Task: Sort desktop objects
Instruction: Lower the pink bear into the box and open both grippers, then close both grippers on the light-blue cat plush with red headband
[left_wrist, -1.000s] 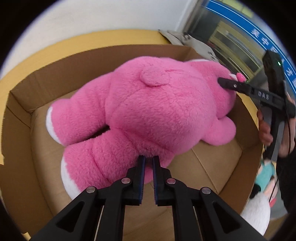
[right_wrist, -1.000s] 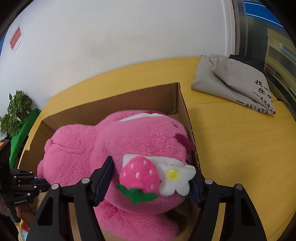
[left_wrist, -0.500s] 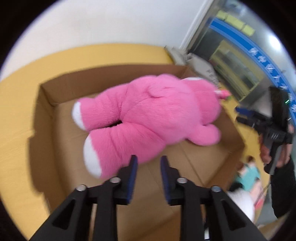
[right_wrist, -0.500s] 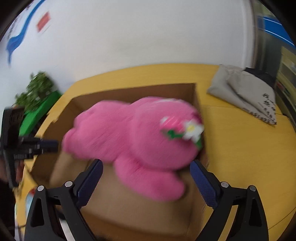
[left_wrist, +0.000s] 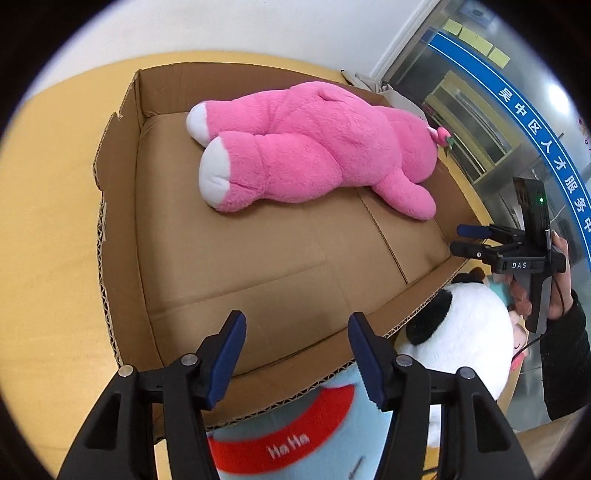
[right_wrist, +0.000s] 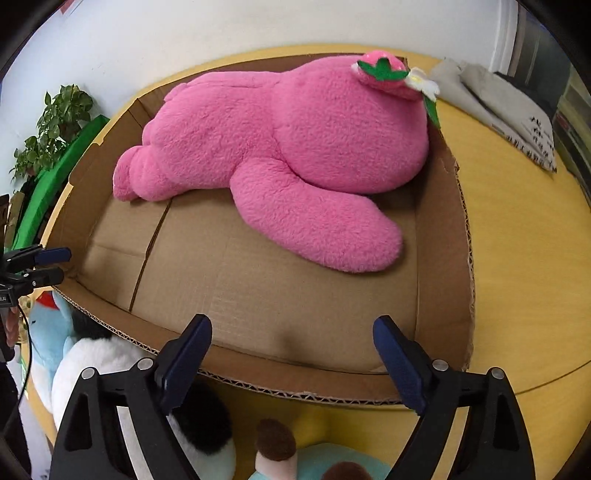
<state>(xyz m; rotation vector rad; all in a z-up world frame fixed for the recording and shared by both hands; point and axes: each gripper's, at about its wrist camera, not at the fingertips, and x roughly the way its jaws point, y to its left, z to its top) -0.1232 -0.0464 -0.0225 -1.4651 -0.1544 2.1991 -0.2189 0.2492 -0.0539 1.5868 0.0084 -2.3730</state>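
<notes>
A big pink plush bear (left_wrist: 314, 147) lies face down in the far part of an open cardboard box (left_wrist: 122, 206); it also shows in the right wrist view (right_wrist: 288, 140), with a strawberry and flower on its head (right_wrist: 388, 70). My left gripper (left_wrist: 297, 332) is open and empty above the box's near rim. My right gripper (right_wrist: 291, 339) is open and empty above the box's (right_wrist: 443, 236) near rim, and also shows in the left wrist view (left_wrist: 460, 240).
A blue plush with a red "HaHa" band (left_wrist: 291, 439) and a white-and-black panda plush (left_wrist: 461, 321) lie outside the box's near wall. A folded grey cloth (right_wrist: 509, 107) lies on the yellow table (right_wrist: 524, 236). A potted plant (right_wrist: 51, 125) stands at the left.
Both grippers let go of the pink bear, opened wide and pulled back to the box's near rim. The bear now lies in the box.
</notes>
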